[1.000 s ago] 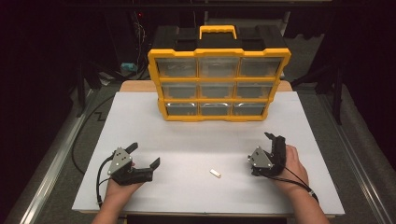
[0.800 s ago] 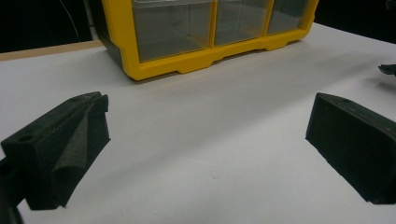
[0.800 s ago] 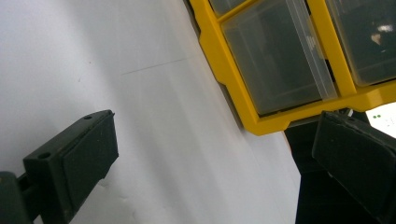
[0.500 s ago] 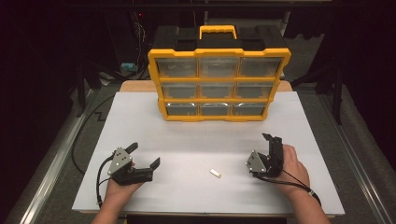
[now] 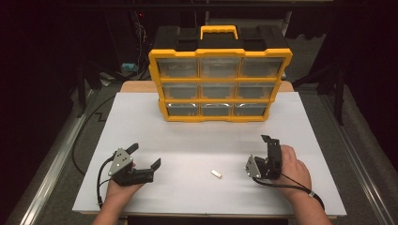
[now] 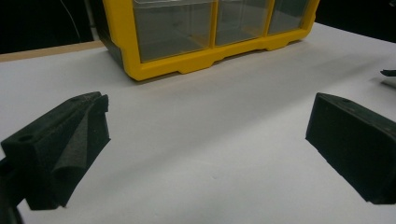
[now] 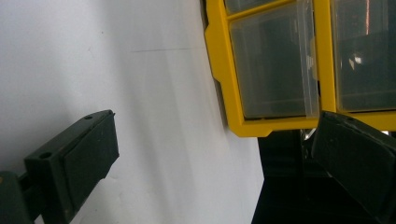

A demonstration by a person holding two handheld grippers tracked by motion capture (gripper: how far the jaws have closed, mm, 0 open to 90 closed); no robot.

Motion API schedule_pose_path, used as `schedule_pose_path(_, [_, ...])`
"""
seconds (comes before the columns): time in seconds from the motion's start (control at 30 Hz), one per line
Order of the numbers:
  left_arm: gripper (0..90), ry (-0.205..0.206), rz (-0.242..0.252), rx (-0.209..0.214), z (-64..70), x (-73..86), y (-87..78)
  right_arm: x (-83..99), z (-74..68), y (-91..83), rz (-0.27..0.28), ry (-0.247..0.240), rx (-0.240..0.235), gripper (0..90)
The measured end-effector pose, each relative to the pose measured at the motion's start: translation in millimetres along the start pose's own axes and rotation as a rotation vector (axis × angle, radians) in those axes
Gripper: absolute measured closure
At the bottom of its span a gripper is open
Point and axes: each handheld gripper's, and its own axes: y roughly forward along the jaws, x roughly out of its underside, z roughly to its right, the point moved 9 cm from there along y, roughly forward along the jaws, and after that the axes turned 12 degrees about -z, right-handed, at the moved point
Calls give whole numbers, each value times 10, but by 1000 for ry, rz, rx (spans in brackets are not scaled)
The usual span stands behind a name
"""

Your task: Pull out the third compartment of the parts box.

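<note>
Left gripper (image 5: 144, 156) near side of the yellow organizer (image 5: 218, 75), fingers spread, empty. Right gripper (image 5: 267, 154) likewise near of it, turned sideways, fingers spread. Small white piece (image 5: 216, 174) between both, untouched.

Left tool (image 5: 144, 156) held low over worktop (image 5: 197, 140), jaws spread wide. Right tool (image 5: 268, 154) turned sideways, jaws parted.

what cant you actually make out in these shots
- Small white piece: high view, too small to tell what it is.
- Drawer contents of the yellow organizer: clear fronts glare and blur in all three views.
- Right tool: high view, turned on its side and partly behind the hand, so its jaws are hard to read there.
- Left tool: its own view crops both jaws at the edges.
</note>
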Motion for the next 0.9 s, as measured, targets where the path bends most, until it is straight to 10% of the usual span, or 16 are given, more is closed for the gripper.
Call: schedule_pose_path(0.9, [4, 27, -31, 15, 36, 36, 51, -147, 59, 86, -35, -68, 136, 316])
